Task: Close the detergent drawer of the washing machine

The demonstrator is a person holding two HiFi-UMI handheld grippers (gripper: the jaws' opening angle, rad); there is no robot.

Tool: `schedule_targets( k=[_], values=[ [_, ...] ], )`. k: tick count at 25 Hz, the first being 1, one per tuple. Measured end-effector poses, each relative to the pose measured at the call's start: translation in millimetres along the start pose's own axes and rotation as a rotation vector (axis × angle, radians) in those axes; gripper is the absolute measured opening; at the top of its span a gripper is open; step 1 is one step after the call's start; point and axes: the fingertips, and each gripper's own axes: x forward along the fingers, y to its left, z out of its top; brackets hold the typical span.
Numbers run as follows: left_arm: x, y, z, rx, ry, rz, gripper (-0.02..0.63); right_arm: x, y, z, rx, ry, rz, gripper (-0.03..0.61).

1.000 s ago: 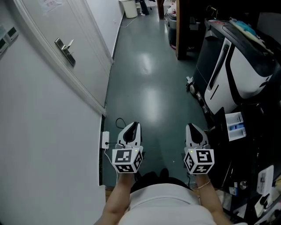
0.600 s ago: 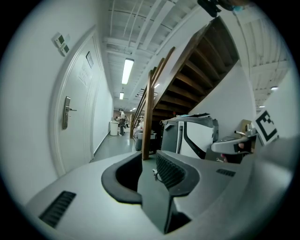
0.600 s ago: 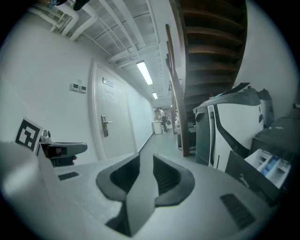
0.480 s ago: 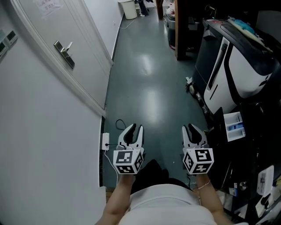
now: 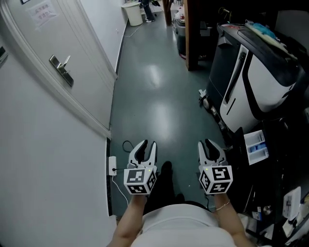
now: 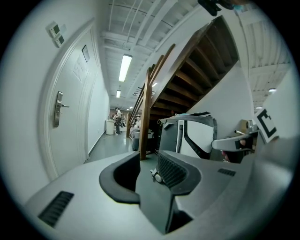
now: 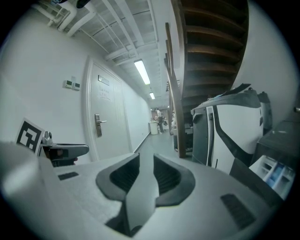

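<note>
Left gripper (image 5: 145,148): jaws had just been opening, spread, nothing between them
Right gripper (image 5: 211,147): jaws apart too, empty
White-and-black machine (image 5: 270,82): stood right of both

Notice (image 5: 41,12) on the white door (image 5: 77,48): print too small to read. Figure (image 5: 146,6) at the corridor's far end: cut off by the top edge. Black-and-white machine (image 5: 270,82): runs off the right edge. Forearms (image 5: 128,224) behind the left gripper (image 5: 146,144) and right gripper (image 5: 207,143): cut off below.

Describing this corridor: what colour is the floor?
The floor is dark teal-grey and glossy; best seen in the head view.
</note>
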Motion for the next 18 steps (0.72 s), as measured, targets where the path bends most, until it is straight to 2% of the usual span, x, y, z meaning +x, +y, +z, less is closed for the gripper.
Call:
schedule_targets(
  k=[9,18],
  values=[
    [96.1,28.2,13.8,0.008,0.025,-0.090,0.118,74.9,-25.9,21.1,0.036,-0.006,-0.087,0.078],
    [203.5,32.1,41.4,0.046,0.054,-0.265,0.121,138.1,-58.2,49.2,0.091,-0.022,-0.224,0.078]
  ],
)
